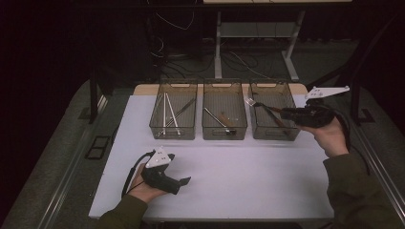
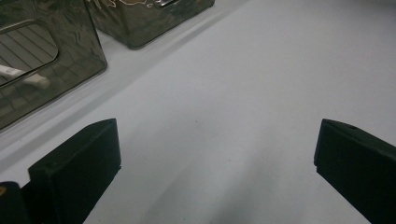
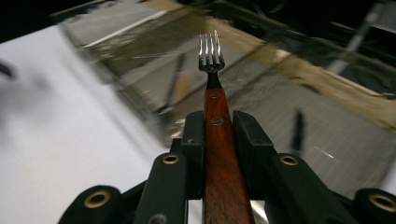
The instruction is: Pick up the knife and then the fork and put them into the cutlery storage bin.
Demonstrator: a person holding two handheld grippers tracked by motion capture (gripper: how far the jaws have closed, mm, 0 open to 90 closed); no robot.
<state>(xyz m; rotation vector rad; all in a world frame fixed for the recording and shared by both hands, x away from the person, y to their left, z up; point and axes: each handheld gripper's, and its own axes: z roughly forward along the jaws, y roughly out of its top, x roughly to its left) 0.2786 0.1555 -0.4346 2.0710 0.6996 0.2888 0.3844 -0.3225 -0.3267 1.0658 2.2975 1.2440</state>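
The right gripper (image 3: pixel 215 135) is clamped on the wooden handle of a fork (image 3: pixel 212 79), jaws narrow on either side of it, with the metal tines pointing away and up; in the high view the fork (image 1: pixel 261 106) hangs over the right bin (image 1: pixel 274 133), above its near-left part. It is judged a light, stiff thing: the riveted wood gives the pads a fair grip, whereas the polished metal neck and tines would likely be slippery and are better left alone. The hold sits partway along the handle, so the head may tip a little if the grip loosens, and a drop into the bin would clatter more than break. The left gripper (image 1: pixel 180 182) rests low on the white table (image 1: pixel 248 176), well in front of the right bin and off to its left, jaws spread wide with nothing between them. Counting: three clear bins in a row, the right bin, the middle bin (image 1: pixel 224 133) just left of it, the left bin (image 1: pixel 173 132) farther left; one fork in hand; two grippers. Each bin holds a few long utensils, too dim to count surely.
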